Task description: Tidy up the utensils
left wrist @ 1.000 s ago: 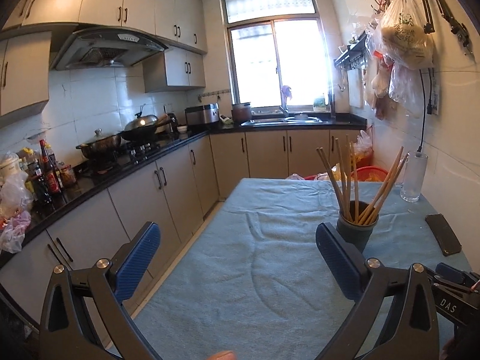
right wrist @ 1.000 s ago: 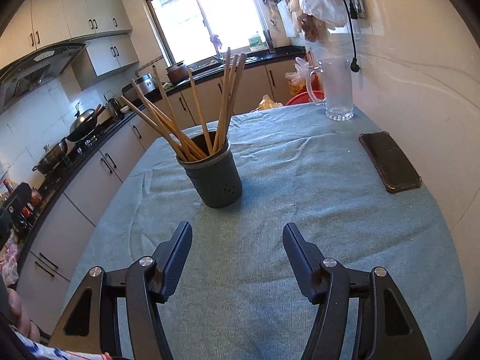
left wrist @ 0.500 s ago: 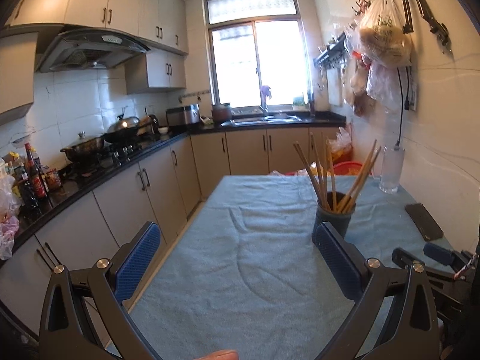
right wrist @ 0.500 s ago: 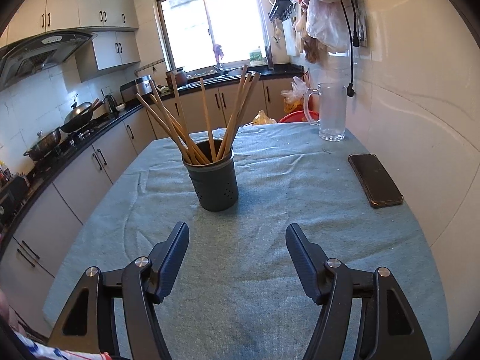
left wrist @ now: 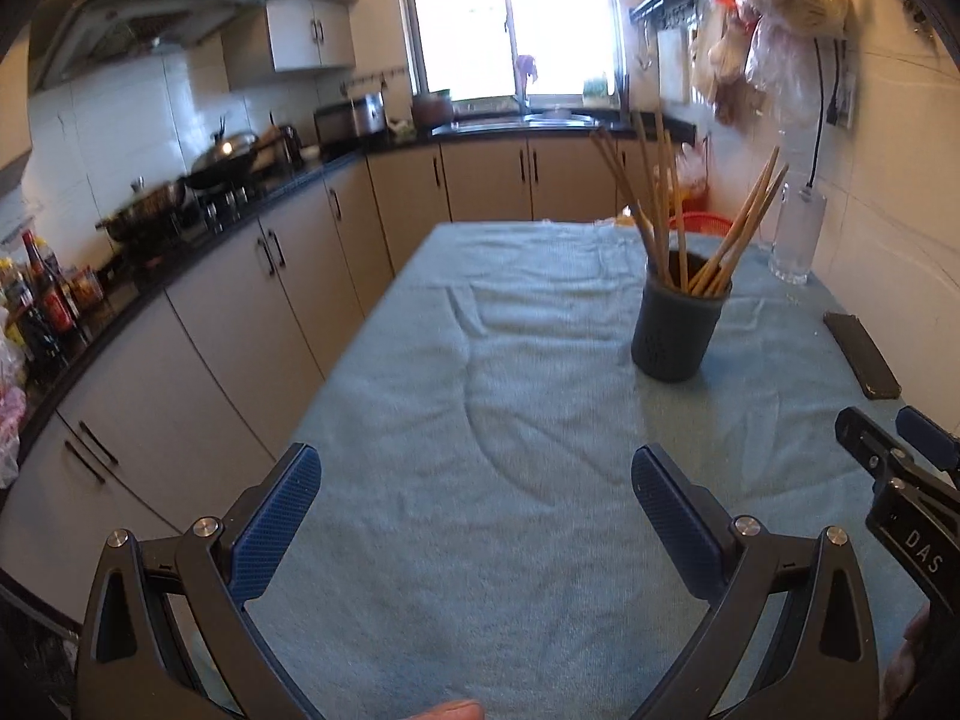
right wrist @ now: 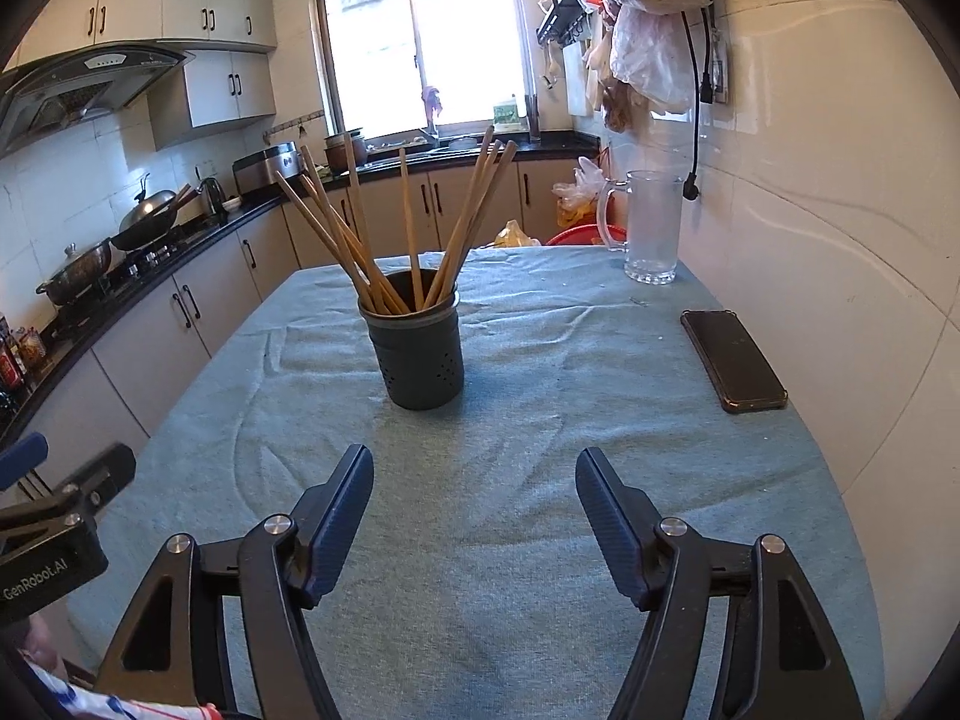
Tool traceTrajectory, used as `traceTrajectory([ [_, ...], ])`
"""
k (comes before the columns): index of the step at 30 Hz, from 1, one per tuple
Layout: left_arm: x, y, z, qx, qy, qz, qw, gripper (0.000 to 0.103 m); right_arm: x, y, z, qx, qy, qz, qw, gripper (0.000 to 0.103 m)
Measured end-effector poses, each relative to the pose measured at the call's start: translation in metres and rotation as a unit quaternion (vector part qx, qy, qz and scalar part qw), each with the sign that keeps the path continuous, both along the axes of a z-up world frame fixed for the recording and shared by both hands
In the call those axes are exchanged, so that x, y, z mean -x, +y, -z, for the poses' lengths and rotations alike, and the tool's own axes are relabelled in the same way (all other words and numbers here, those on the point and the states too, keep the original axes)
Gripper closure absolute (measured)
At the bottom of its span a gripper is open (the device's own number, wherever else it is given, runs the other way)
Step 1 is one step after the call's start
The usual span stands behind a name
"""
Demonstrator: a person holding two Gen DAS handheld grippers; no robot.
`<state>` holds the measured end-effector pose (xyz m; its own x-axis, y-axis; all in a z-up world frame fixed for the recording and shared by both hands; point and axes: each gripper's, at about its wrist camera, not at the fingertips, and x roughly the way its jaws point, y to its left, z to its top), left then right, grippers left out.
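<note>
The dark grey perforated cylindrical holder [right wrist: 420,354], bristling with upright, splayed wooden chopsticks [right wrist: 408,228], stands mid-bench on the blue-green cloth [right wrist: 540,450], straight ahead of the right gripper [right wrist: 474,516], whose empty jaws have just been opening. The left gripper [left wrist: 474,516], jaws apart and empty, has it ahead to its right, so the right hand is judged better aligned

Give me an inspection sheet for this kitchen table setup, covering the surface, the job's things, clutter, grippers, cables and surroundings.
Surface: table covered by a wrinkled blue-green cloth.
Job's things: chopsticks stand fanned out in a dark holder, upright mid-table.
Clutter: black phone lying flat near the wall; empty glass mug at the far right corner.
Grippers: left hand-held gripper open, nothing between its pads; right hand-held gripper open, jaws have just been opening, nothing between them. Both sit short of the holder.
Cables: black cord hanging down the wall above the mug.
Surroundings: counter with pots to the left, window at the far end, bags hung on the wall.
</note>
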<state>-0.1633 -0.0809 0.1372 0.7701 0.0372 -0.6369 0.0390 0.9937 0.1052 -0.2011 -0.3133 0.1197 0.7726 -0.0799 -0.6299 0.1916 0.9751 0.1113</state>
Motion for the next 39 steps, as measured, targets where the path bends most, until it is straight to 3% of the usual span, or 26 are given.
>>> traceTrajectory([
  [23, -0.014, -0.011, 0.024, 0.019, 0.062, 0.029, 0.9975, 0.0, -0.002, -0.005, 0.014, 0.023, 0.028, 0.01, 0.999, 0.027],
  [39, -0.018, -0.008, 0.032, 0.031, 0.076, 0.033, 0.9961, 0.0, -0.006, 0.0, 0.019, 0.028, 0.04, 0.004, 0.999, 0.026],
])
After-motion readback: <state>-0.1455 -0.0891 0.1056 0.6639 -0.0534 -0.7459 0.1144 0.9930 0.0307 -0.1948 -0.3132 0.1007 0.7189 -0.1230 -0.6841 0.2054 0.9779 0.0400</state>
